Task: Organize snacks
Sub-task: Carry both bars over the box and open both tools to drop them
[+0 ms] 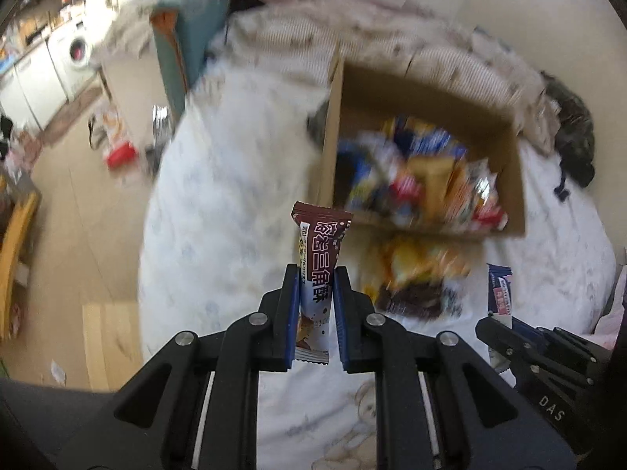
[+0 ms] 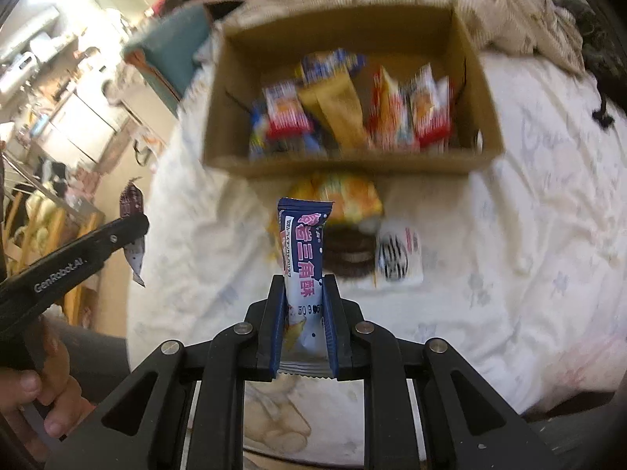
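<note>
Cardboard is what both hands now face: the open box (image 2: 352, 164) sits on the white bed cover (image 2: 529, 235), ahead of and below both tongs, already holding a row of packets. The left tongs (image 1: 316, 293) pinch a brown snack bar (image 1: 319, 258), which stands on end with its long axis running along the fingers. The right tongs (image 2: 303, 305) pinch a blue snack bar (image 2: 303, 258) the same way. From the right view the box lies squarely ahead; from the left view it lies ahead and off to the right, so the right hand looks better lined up. A yellow packet (image 2: 341, 196) and a small white packet (image 2: 397, 258) lie on the cover just before the box.
</note>
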